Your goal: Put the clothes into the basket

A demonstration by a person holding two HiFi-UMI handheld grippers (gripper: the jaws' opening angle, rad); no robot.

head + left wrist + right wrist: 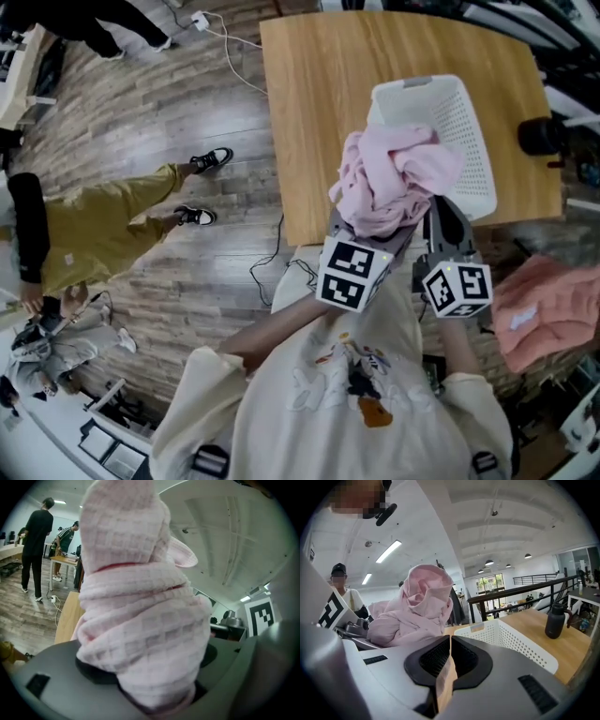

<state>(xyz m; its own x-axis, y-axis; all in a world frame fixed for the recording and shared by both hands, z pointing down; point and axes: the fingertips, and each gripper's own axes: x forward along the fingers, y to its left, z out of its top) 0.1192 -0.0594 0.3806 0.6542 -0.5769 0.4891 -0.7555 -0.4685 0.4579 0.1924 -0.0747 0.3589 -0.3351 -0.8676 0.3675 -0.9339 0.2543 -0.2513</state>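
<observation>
A bunched pale pink waffle-knit garment (389, 178) hangs over the near rim of the white perforated basket (459, 122), which stands on the wooden table (319, 112). My left gripper (375, 230) is shut on the garment (140, 597), which fills the left gripper view, bulges up from between the jaws and hides the pads. Just to the right, my right gripper (448, 220) is shut with nothing held. In the right gripper view its pads (436, 658) almost meet. That view shows the garment (417, 606) at the left and the basket (511, 639) ahead.
A black bottle (542, 136) stands on the table right of the basket, also in the right gripper view (556, 619). A salmon-pink pile of clothes (544, 314) lies low at the right. A person in yellow trousers (103, 225) stands on the wooden floor at the left. A cable (267, 267) trails by the table's near corner.
</observation>
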